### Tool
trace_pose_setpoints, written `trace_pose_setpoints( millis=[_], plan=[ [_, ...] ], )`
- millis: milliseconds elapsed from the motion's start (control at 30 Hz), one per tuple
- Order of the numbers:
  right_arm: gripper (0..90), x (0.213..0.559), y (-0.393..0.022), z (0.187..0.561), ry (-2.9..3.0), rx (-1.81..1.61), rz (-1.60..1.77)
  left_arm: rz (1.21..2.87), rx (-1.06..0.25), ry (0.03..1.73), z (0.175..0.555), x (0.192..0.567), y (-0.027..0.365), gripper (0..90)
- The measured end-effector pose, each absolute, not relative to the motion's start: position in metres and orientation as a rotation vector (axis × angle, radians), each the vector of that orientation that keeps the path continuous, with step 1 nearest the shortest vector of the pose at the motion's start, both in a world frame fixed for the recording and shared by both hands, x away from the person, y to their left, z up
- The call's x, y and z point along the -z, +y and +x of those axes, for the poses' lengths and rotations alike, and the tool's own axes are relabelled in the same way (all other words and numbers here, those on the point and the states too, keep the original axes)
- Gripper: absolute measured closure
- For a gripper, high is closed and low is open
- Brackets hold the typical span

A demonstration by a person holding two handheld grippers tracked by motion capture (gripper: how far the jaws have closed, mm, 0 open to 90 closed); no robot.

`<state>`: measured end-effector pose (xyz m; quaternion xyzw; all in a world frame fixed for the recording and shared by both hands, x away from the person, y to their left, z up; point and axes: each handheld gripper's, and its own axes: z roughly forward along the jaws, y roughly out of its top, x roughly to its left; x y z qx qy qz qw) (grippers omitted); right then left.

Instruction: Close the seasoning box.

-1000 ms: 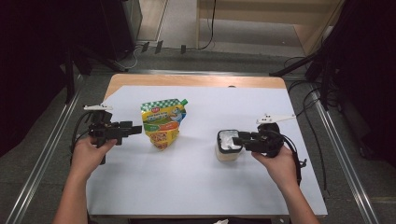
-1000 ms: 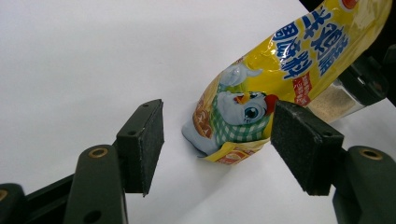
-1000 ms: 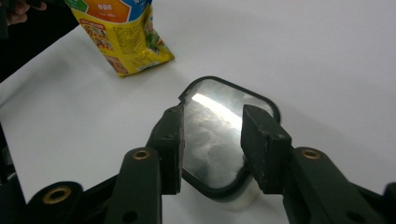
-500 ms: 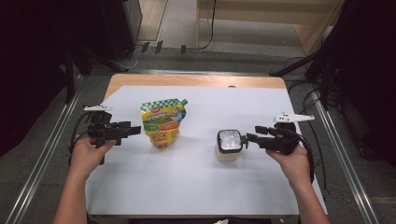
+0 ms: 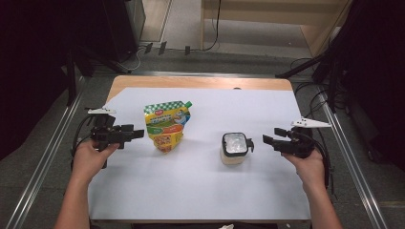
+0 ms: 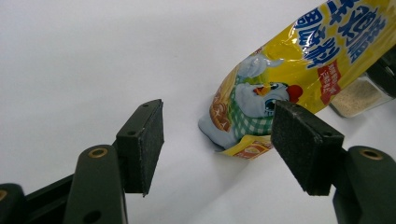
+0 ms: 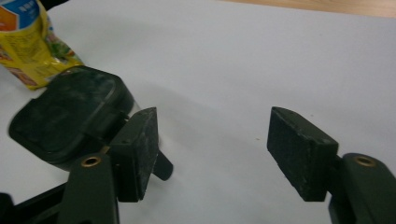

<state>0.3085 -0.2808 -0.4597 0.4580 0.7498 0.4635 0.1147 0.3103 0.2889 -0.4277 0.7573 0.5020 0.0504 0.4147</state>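
Observation:
A yellow spouted food pouch [image 5: 166,126] lies flat on the white sheet, left of centre. A small clear jar [image 5: 234,149] with a black lid stands upright right of centre. My left gripper [image 5: 137,133] is open just left of the pouch, pointing at it. In the left gripper view the pouch [image 6: 289,79] lies just beyond the pads [image 6: 142,144], apart from them. My right gripper [image 5: 268,140] is open a little to the right of the jar. Its jaws have just been opening, and nothing is between them. The black-lidded jar [image 7: 70,116] sits beside its left pad in the right gripper view.
The white sheet [image 5: 200,191] covers most of a wooden table whose bare edge [image 5: 191,82] shows at the back. Metal rails [image 5: 353,162] run along both sides. Cables and dark equipment stands lie on the floor beyond.
My right gripper has let go of the jar and drawn back to the right, its jaws wider apart. The jar stays standing. My left gripper and the pouch have not moved.

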Motion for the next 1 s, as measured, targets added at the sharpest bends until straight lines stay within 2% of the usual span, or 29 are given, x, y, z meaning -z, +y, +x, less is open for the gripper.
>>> trace_pose_setpoints(
  millis=[267, 1000],
  plan=[
    [28.1, 0.476, -0.295, 0.312, 2.143, -1.301, 1.390, 1.908, -0.126, 1.266, 0.311, 0.429, 0.288, 35.6],
    [27.7, 0.486, -0.301, 0.314, 2.124, -1.267, 1.451, 1.905, -0.119, 1.282, 0.312, 0.432, 0.291, 35.3]
  ],
)
